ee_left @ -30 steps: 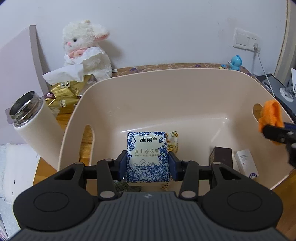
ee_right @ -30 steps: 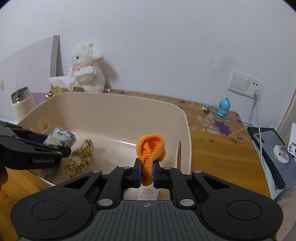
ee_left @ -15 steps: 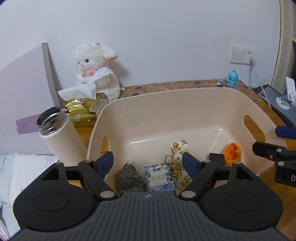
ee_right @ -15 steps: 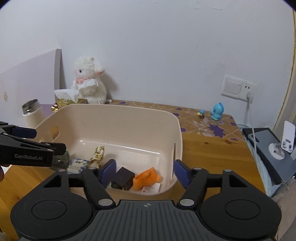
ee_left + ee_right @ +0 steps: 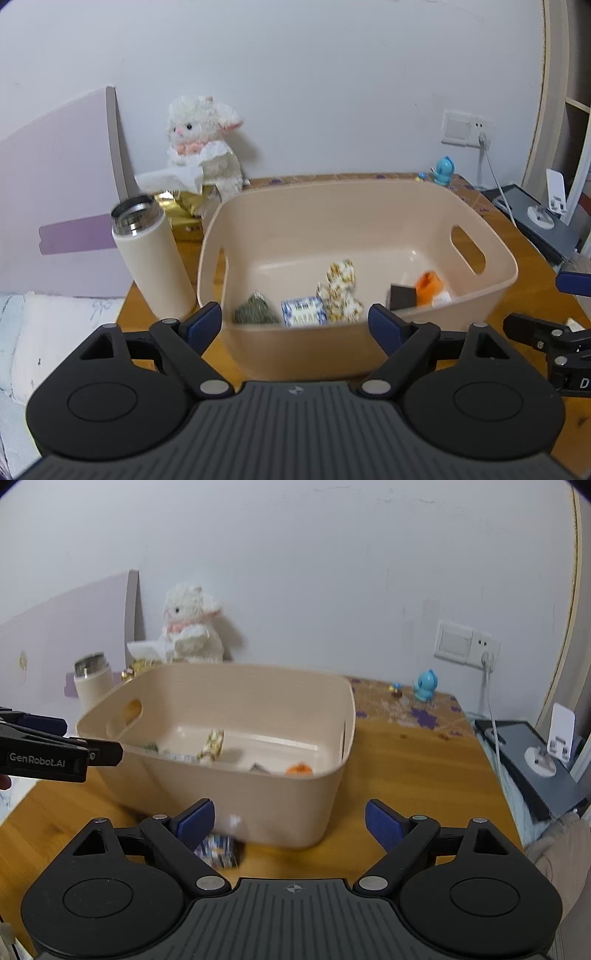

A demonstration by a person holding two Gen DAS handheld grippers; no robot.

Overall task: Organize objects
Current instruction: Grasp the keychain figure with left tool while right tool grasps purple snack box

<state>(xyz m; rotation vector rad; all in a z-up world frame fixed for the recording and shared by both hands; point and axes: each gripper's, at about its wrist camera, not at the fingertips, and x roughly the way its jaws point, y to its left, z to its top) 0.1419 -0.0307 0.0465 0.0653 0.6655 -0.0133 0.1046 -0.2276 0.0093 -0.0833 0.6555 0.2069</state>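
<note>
step: judging by the contents, both drops look done; back your hands clear of the bin (image 5: pixel 354 206), don't clip its near rim.
next pick: probably the small patterned pack (image 5: pixel 218 849) on the surface (image 5: pixel 402 760) just before the bin.
left gripper (image 5: pixel 295 325): fingers opening, nothing between; tilted down toward bin.
right gripper (image 5: pixel 290 823): fingers opening, empty; same downward tilt.
items: tissue pack (image 5: pixel 303 311), orange cloth (image 5: pixel 428 283) lie inside the bin.

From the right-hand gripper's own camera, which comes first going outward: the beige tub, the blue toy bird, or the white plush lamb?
1. Beige tub, just ahead of the opening, empty right gripper.
2. Blue toy bird, farther back on the right.
3. White plush lamb, against the wall, far left.
</note>
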